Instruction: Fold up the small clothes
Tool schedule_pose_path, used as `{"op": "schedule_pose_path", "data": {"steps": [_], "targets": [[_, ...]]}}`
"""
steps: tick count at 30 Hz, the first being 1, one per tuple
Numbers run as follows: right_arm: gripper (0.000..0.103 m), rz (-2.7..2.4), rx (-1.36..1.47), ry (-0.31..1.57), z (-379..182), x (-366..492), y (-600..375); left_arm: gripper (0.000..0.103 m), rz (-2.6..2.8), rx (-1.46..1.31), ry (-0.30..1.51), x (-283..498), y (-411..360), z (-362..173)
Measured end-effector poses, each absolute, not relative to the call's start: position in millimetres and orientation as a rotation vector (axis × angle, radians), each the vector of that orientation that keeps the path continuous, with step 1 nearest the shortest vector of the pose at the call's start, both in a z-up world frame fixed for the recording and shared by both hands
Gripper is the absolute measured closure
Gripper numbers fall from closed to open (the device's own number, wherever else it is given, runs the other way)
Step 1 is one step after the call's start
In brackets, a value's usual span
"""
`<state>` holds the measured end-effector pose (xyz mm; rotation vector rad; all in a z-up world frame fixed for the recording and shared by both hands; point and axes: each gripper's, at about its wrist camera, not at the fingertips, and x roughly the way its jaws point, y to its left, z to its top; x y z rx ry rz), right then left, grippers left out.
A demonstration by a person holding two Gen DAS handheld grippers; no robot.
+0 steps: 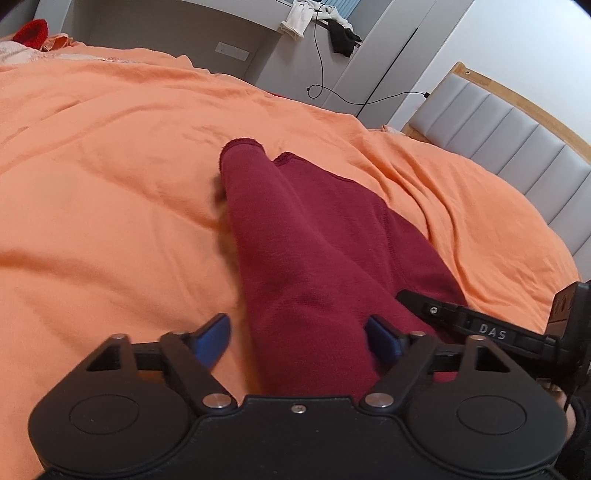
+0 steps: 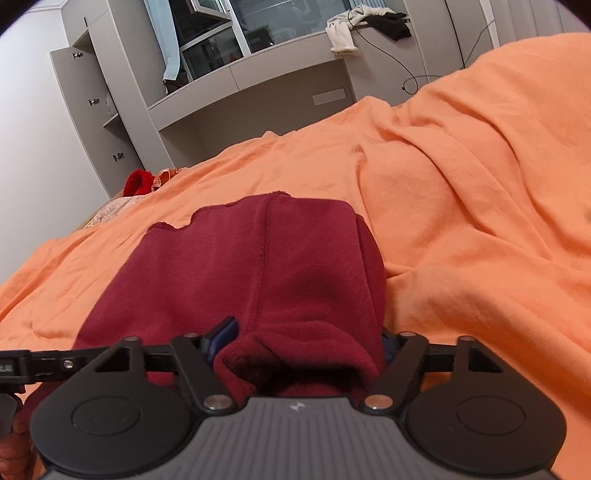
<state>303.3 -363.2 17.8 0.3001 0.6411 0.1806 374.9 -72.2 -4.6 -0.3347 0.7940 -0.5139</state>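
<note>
Starting at the far left of my left wrist view, I see a bright red bundle of cloth [image 1: 32,32] at the far edge of the orange bedsheet [image 1: 110,166], which covers nearly everything below it. Moving toward the middle, the dark red garment [image 1: 295,229] lies on the sheet as a long bunched ridge running away from me, its hemmed ends farthest off. My left gripper [image 1: 297,341] straddles the near end of it: the left blue pad [image 1: 214,339] stands clear of the cloth over bare sheet, while the right one touches the fabric's edge, so I read the jaws as apart and not clamped. Just right of that, the black finger of my right gripper [image 1: 461,321] lies across the garment's near right corner. Farther right stands a grey padded headboard [image 1: 517,147]. In the right wrist view, left to right, I see grey cabinets [image 2: 96,110], then the garment's stitched seam running up the middle, with a thick roll of it bunched between the right gripper's blue pads [image 2: 221,338]; both press against it, so it is gripped.
</note>
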Motion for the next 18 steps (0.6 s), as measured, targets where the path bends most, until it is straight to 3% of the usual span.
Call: {"op": "schedule_pose_path", "data": {"steps": [2,4,7,9,18], "targets": [[0.047,0.183,0.276,0.625,22.5,300.1,-358.3,0.044,-0.531,-0.346,0.795,375.3,-74.6,-3.8],[0.066,0.181,0.243,0.594,29.4,296.4,-351.6,0.05,-0.522,-0.336,0.783,373.4,-78.4,-1.2],[0.076,0.187,0.185,0.536,42.5,290.7,-338.7,0.064,-0.508,-0.306,0.73,368.1,-81.7,6.9],[0.077,0.191,0.161,0.494,49.0,286.9,-329.7,0.071,-0.507,-0.262,0.67,362.6,-83.7,17.7],[0.079,0.284,0.092,0.276,70.6,279.5,-277.3,0.074,-0.383,-0.087,0.391,339.0,-60.3,60.7]]}}
